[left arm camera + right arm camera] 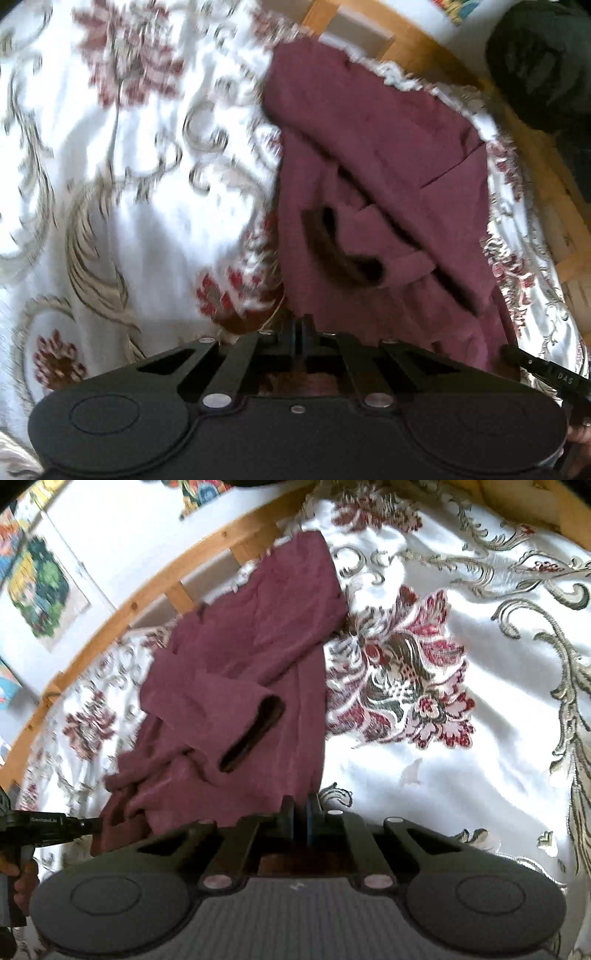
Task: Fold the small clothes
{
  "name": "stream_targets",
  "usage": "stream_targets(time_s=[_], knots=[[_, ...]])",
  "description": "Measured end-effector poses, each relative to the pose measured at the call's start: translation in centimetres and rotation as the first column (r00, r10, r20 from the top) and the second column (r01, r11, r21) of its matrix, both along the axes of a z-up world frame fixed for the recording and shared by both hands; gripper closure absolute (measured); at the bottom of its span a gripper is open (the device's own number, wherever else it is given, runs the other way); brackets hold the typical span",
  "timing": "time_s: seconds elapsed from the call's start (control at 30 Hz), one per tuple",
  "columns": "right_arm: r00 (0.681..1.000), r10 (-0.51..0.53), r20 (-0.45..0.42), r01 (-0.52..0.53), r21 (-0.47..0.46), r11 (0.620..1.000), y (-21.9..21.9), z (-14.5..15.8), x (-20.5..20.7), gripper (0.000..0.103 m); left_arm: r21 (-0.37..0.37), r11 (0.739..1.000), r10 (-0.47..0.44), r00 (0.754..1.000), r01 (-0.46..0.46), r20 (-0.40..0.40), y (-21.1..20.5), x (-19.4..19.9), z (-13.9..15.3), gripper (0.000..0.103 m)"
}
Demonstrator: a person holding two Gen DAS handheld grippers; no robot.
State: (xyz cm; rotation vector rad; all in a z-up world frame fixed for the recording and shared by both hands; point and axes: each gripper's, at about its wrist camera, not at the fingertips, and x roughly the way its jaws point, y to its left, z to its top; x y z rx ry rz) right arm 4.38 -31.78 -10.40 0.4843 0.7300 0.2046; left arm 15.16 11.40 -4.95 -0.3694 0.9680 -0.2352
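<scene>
In the left wrist view the left claw (302, 326) has its two black fingers pressed tightly together at the near hem of a maroon fleece garment (369, 166), and it looks clenched on that hem, though the cloth between the pads is hard to make out. The garment stretches away ahead of the claw and to its right, lying on a white satin bedspread embroidered with red flowers and grey-gold scrolls (129, 184). A sleeve with a dark cuff opening (343, 251) lies folded across the body of the garment, just ahead of the fingertips and slightly right. Far ahead and to the right, past the garment, runs a light wooden bed frame (413, 40). At the lower right edge the black tip of the other claw (543, 373) reaches in toward the garment's near right corner. In the right wrist view the right claw (300, 812) likewise shows its fingers closed together, gripping the garment's (251, 635) near edge, with the fabric rising ahead and to the left of it. The dark cuff (255, 734) sits just ahead-left of the fingertips. The bedspread (461, 757) spreads to the right, and the wooden frame (147, 598) curves along the far left. At the left edge the left claw (92, 825) touches the garment's near corner.
</scene>
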Motion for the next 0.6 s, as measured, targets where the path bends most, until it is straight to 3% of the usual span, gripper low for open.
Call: stream_targets(time_s=[0.07, 0.17, 0.27, 0.4, 0.6], knots=[[0.999, -0.005, 0.051, 0.002, 0.044, 0.999, -0.9, 1.6, -0.9, 0.098, -0.009, 0.999, 0.035, 0.999, -0.035, 0.004, 0.7, -0.4, 1.6, 0.102], [0.991, -0.032, 0.128, 0.015, 0.128, 0.992, -2.8, 4.1, -2.4, 0.098, -0.110, 0.988, 0.110, 0.994, -0.111, -0.012, 3.2, -0.9, 3.8, 0.102], [0.983, -0.059, 0.172, 0.034, 0.149, 0.988, -4.3, 5.6, -3.6, 0.100, -0.157, 0.977, 0.140, 0.990, -0.142, -0.026, 5.0, -1.1, 5.4, 0.102], [0.990, -0.067, 0.124, 0.053, 0.115, 0.992, -4.8, 5.0, -3.0, 0.100, -0.070, 0.993, 0.092, 0.993, -0.097, -0.071, 4.4, -0.9, 5.1, 0.102], [1.000, -0.028, -0.009, 0.028, 0.000, 1.000, -3.2, 2.1, -2.1, 0.099, 0.016, 0.997, 0.076, 0.987, -0.074, -0.140, 3.1, -1.1, 0.6, 0.100]])
